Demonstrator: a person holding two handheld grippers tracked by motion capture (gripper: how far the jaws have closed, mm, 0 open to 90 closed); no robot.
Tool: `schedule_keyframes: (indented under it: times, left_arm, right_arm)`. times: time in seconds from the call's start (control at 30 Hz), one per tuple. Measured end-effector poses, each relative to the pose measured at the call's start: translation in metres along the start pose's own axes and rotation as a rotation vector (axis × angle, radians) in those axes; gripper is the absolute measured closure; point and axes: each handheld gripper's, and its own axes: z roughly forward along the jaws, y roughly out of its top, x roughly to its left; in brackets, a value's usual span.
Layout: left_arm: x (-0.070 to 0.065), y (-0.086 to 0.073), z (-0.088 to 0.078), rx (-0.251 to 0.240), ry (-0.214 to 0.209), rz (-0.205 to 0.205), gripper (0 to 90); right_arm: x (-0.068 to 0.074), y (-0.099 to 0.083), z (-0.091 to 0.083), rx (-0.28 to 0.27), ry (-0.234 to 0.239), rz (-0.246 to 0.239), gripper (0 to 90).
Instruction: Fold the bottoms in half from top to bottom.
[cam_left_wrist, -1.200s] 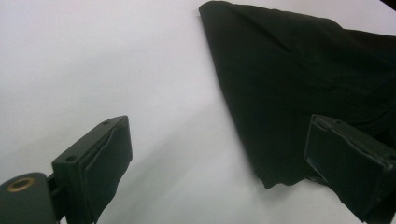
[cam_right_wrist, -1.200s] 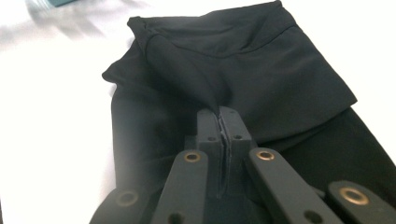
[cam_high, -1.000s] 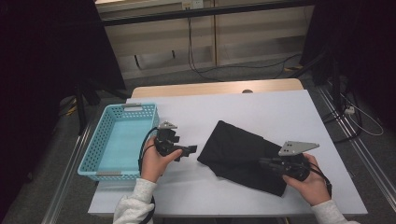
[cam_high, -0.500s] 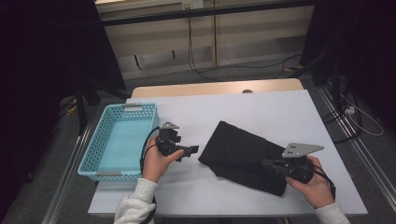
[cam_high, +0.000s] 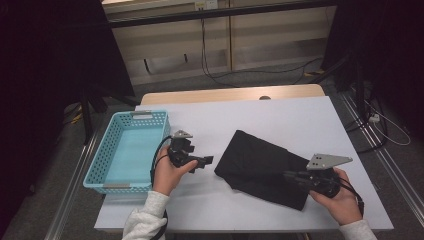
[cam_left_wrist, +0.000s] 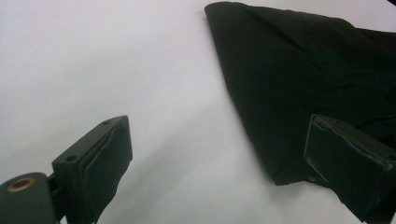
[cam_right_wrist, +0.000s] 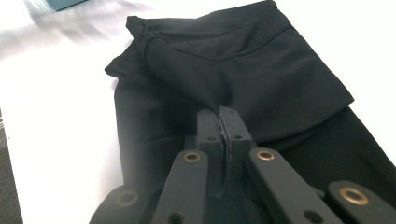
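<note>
Where the black cloth (cam_high: 267, 167) lies near the table's (cam_high: 280, 115) front right corner, right gripper (cam_high: 295, 176) fingers clench a fold of it. Left gripper (cam_high: 205, 161) fingers spread wide, released, just beside the cloth's left edge. Blue basket (cam_high: 100, 172) at table's left edge.

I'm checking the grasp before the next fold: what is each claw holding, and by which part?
The right claw is shut on the black cloth, pinching a fold of its upper layer near its right end. The left claw is open over the white table, holding nothing.

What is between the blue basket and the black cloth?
In the high view, the left gripper in the person's hand sits between the blue basket and the black cloth, over bare white table.
</note>
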Motion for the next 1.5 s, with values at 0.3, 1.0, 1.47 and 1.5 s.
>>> schedule_keyframes:
  times: [0.3,1.0,1.47,1.5]
  left_arm:
    - [-0.003,0.001,0.003,0.003,0.000,0.010,7.7]
    - [-0.003,0.001,0.003,0.012,0.003,0.012,7.8]
    - [-0.002,-0.001,-0.001,0.001,0.006,0.009,7.7]
    - [-0.001,-0.001,-0.001,0.001,0.007,0.010,7.7]
  right_arm:
    - [0.004,0.000,-0.002,-0.004,-0.002,-0.008,88.8]
    - [0.004,-0.005,-0.012,-0.006,-0.013,0.001,88.8]
    - [0.006,-0.006,-0.015,-0.011,-0.011,0.002,88.8]
    - [0.006,-0.006,-0.015,-0.011,-0.010,0.001,88.8]
